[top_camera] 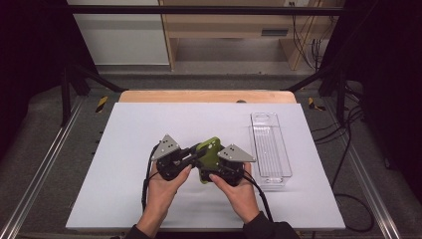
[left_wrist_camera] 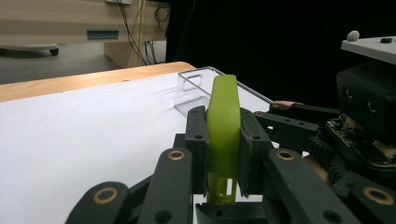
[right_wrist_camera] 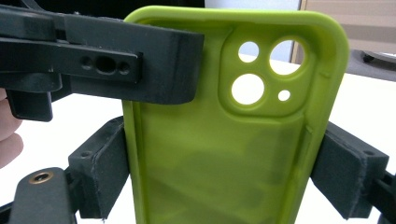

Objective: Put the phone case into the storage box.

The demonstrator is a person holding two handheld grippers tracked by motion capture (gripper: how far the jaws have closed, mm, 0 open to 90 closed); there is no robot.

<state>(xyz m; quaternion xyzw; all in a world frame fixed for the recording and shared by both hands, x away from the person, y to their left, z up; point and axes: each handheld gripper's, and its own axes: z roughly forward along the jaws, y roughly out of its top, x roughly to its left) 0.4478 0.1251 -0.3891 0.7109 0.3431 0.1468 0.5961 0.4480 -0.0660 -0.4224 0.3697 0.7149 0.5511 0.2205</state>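
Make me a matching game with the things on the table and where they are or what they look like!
Things:
1. soft lime-green phone case
2. clear plastic tray
3. white table mat
4. left tool

Descriptions:
A. empty, at the right side of the table
B. held up between both tools
C. pinching the case's thin edge
D. flat, covering the wooden tabletop

Pairs: 1-B, 2-A, 3-D, 4-C

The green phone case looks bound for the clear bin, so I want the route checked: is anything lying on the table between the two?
Nothing visible does. The green phone case is held by both grippers, and only bare white table separates it from the clear bin on its right.
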